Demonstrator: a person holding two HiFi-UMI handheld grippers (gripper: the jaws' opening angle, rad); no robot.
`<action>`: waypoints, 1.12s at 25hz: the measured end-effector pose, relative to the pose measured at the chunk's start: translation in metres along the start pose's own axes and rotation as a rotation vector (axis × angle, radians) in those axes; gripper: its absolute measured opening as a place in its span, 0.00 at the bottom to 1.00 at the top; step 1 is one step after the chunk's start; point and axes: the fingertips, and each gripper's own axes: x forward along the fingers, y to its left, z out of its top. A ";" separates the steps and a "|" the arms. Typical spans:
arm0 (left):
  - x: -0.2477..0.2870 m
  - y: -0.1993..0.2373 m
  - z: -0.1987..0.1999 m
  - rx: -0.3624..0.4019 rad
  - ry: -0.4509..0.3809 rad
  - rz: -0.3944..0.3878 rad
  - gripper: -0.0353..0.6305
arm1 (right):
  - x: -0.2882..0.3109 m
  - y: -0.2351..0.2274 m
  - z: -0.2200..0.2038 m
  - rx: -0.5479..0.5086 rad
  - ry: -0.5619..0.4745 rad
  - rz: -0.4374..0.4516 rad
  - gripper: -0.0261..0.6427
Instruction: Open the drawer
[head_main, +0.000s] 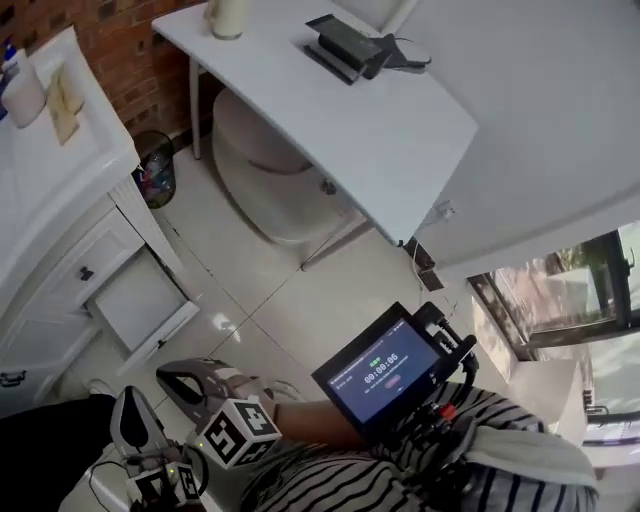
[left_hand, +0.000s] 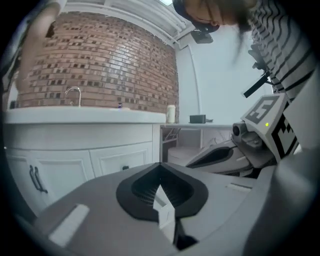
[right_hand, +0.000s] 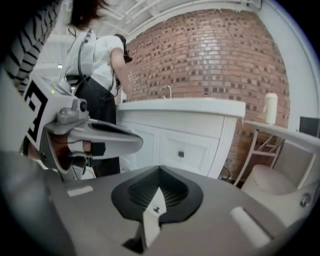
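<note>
Drawer (head_main: 140, 300): white, rigid, stands pulled out; likely slides lightly; grasp front panel. Left gripper (left_hand: 161, 200), right gripper (right_hand: 155, 200): closed, empty.

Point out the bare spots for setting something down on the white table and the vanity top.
White table: the near half is bare, from the black device to the corner; the far end by the pale container is crowded. Vanity top: bare along its front edge.

The tiled floor (head_main: 280, 300) between cabinet (head_main: 60, 250) and table (head_main: 380, 130) is left open. Passage along the cabinet front is narrowed by the pulled-out drawer (head_main: 140, 300). Space under the table is taken by a round stool (head_main: 265, 170), the corner by a waste bin (head_main: 155, 170).
</note>
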 end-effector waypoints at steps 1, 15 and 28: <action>-0.018 -0.007 0.018 0.008 -0.002 0.002 0.08 | -0.024 -0.001 0.027 0.007 -0.016 0.003 0.04; -0.198 -0.115 0.276 0.059 -0.070 0.117 0.08 | -0.273 0.026 0.226 -0.016 -0.083 0.054 0.04; -0.308 -0.145 0.268 0.065 -0.138 0.141 0.08 | -0.349 0.106 0.235 0.107 -0.178 -0.032 0.04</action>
